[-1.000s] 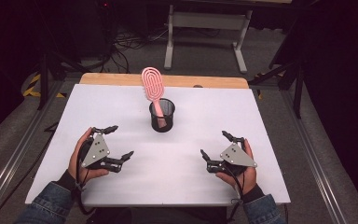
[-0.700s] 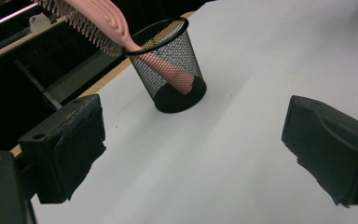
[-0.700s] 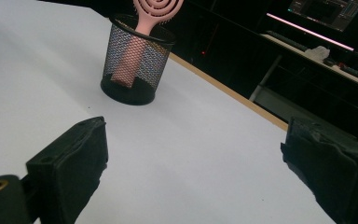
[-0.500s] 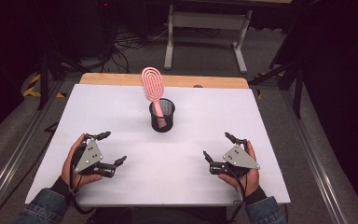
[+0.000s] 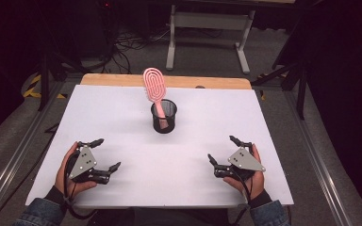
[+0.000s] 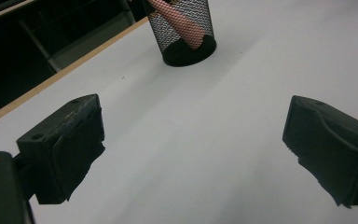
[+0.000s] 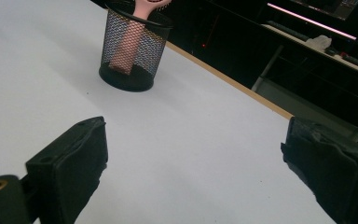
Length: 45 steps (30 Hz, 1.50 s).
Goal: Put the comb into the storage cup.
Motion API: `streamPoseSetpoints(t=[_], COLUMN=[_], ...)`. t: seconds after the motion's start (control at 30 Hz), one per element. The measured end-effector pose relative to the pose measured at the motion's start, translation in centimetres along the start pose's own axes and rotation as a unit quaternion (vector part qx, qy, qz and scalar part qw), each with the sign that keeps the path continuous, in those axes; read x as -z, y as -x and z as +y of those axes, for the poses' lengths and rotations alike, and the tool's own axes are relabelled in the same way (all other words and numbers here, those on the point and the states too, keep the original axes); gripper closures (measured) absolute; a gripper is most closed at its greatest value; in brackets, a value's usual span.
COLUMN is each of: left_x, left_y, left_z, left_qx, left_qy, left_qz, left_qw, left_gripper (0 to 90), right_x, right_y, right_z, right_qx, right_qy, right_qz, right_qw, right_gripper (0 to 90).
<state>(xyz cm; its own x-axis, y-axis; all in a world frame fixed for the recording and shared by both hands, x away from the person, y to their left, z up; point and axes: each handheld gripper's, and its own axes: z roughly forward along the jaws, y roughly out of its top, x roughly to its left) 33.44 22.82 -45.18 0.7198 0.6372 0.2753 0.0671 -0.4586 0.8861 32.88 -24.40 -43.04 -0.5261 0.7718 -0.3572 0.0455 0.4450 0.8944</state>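
a pink hairbrush (image 5: 154, 89) stands handle-down in a black wire-mesh cup (image 5: 163, 117), near the middle of a smooth white worktop (image 5: 122, 117) and toward its far side. the brush head is a long oval of open looped slots, matte plastic, leaning left over the cup's rim. the cup is a small cylinder with fine mesh walls and a solid dark base; the pink handle shows through the mesh. a pale wooden strip edges the worktop's far side. the left gripper (image 5: 104, 154) rests near the left front, fingers spread wide apart and empty. the right gripper (image 5: 222, 149) rests near the right front, fingers likewise apart, holding nothing. both are well apart from the cup.
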Motion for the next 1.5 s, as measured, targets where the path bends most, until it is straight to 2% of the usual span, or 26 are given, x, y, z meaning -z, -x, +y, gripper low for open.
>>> streamPoseSetpoints(t=[0.1, 0.23, 0.57, 0.73, 1.5], left_x=[-0.12, -0.18, -0.11, -0.09, -0.36], left_y=[-0.14, -0.1, -0.1, -0.13, -0.19], left_z=[-0.03, -0.01, -0.11, -0.09, -0.17], left_qx=[0.008, 0.002, 0.006, 0.001, 0.007], left_qy=[0.004, 0.002, 0.01, 0.007, 0.004], left_qz=[0.001, 0.002, -0.006, -0.007, -0.009], left_qw=[1.0, 1.0, 0.9999, 1.0, 0.9999], left_gripper=[6.3, 6.3, 6.3, 6.3, 6.3], right_x=[-0.02, -0.03, 0.0, -0.05, -0.28], right_y=[0.03, 0.16, -0.15, -0.2, -0.07], right_z=[-0.11, -0.17, 0.04, 0.08, -0.12], right_qx=[0.0, -0.003, 0.002, 0.003, 0.001], right_qy=[-0.001, 0.0, 0.0, 0.001, -0.006], right_qz=[0.002, 0.003, 0.002, 0.005, 0.006], right_qw=[1.0, 1.0, 1.0, 1.0, 1.0], right_gripper=[7.1, 7.1, 7.1, 7.0, 7.0])
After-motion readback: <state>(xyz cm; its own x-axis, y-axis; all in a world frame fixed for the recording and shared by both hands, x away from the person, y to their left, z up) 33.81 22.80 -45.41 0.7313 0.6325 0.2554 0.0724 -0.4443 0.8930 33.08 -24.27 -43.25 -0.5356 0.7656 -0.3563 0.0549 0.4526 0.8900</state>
